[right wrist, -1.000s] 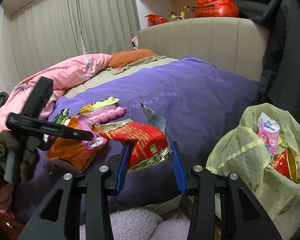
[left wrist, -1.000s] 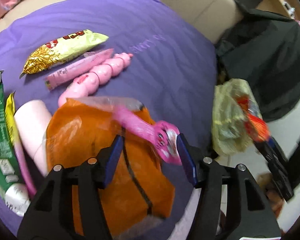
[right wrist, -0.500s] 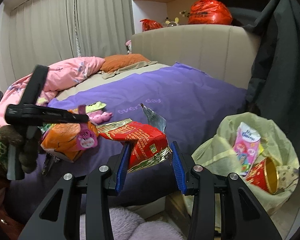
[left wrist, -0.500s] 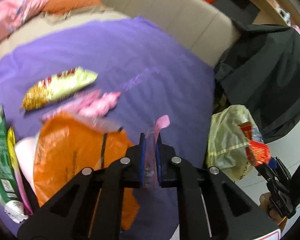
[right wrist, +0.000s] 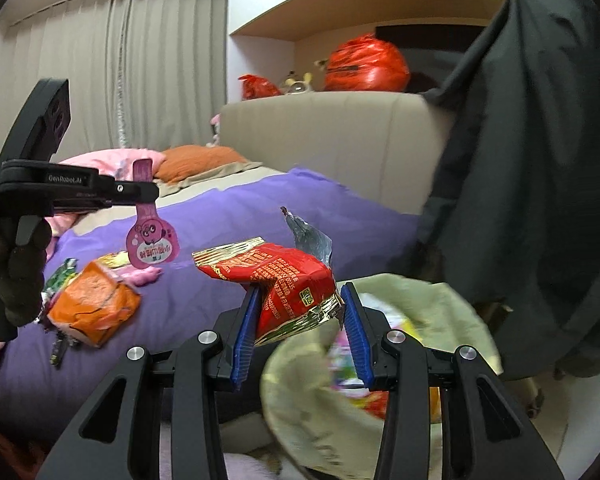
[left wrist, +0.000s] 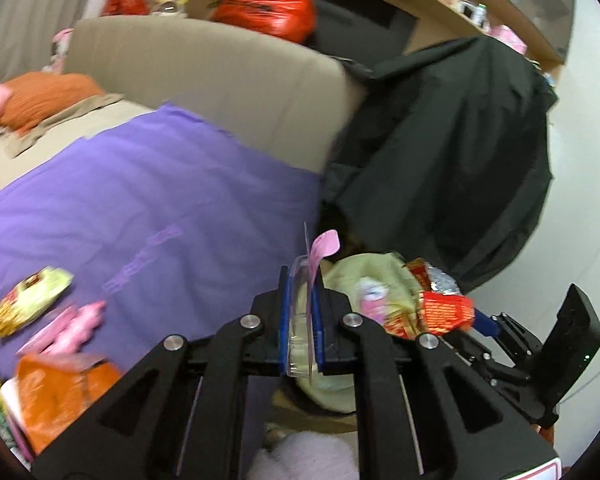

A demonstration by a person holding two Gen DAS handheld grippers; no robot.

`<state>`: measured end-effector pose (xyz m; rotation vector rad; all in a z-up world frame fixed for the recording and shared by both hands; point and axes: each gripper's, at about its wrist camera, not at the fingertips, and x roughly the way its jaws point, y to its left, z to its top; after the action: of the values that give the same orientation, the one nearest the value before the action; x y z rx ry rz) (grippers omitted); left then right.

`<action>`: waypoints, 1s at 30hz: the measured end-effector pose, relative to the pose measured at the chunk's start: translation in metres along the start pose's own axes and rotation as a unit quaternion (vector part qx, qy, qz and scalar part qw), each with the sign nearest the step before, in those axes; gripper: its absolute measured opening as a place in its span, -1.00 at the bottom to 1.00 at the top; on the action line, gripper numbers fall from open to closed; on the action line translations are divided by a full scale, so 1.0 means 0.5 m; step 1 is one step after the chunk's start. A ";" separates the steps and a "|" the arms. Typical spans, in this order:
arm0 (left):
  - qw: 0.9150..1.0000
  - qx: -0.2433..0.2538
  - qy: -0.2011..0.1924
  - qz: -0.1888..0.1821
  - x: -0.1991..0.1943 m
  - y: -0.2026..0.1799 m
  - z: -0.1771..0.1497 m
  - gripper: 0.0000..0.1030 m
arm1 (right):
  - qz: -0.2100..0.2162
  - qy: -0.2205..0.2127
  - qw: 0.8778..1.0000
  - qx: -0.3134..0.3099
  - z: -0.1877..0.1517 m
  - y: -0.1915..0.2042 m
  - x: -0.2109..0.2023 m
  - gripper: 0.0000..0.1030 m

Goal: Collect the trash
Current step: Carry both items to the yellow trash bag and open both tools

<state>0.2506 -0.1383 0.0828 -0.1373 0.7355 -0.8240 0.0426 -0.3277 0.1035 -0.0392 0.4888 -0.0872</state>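
Note:
My left gripper point(left wrist: 300, 280) is shut on a pink candy blister pack point(left wrist: 323, 245), held in the air over the bed's edge; in the right wrist view it point(right wrist: 150, 246) hangs below the left gripper point(right wrist: 140, 194). My right gripper point(right wrist: 300, 300) is shut on a red snack wrapper point(right wrist: 284, 280), above the mouth of a pale yellow-green trash bag point(right wrist: 420, 308). The bag point(left wrist: 364, 276) with wrappers inside sits beside the bed, and the red wrapper point(left wrist: 440, 308) shows over it.
On the purple bedspread point(left wrist: 140, 208) lie an orange bag point(right wrist: 96, 304), a yellow snack packet point(left wrist: 32, 304) and pink wrappers point(left wrist: 76, 320). A beige headboard point(left wrist: 220, 92) stands behind. A black coat point(left wrist: 440, 160) hangs right of the bed. A fluffy rug point(left wrist: 304, 456) lies below.
My left gripper closed on the pink blister pack, lifted it off the orange bag and swung right toward the trash bag. My right gripper carried the red wrapper over the bag.

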 end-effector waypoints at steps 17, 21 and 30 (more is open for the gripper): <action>0.984 0.089 0.119 -0.100 0.347 -0.227 -0.020 -0.82 | -0.089 0.060 0.994 0.018 -0.044 -0.237 0.028 -0.24; 0.982 0.104 0.148 -0.061 0.411 -0.224 -0.047 -0.82 | -0.075 0.091 0.993 0.023 -0.080 -0.254 0.070 -0.24; 0.981 0.097 0.162 -0.053 0.420 -0.182 -0.083 -0.82 | -0.055 0.113 0.991 0.034 -0.119 -0.248 0.120 -0.24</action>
<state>0.2621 -0.3433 -0.0273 0.1376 0.9539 -1.0284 0.0585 -0.4576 0.0303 0.0098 0.7099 -0.2185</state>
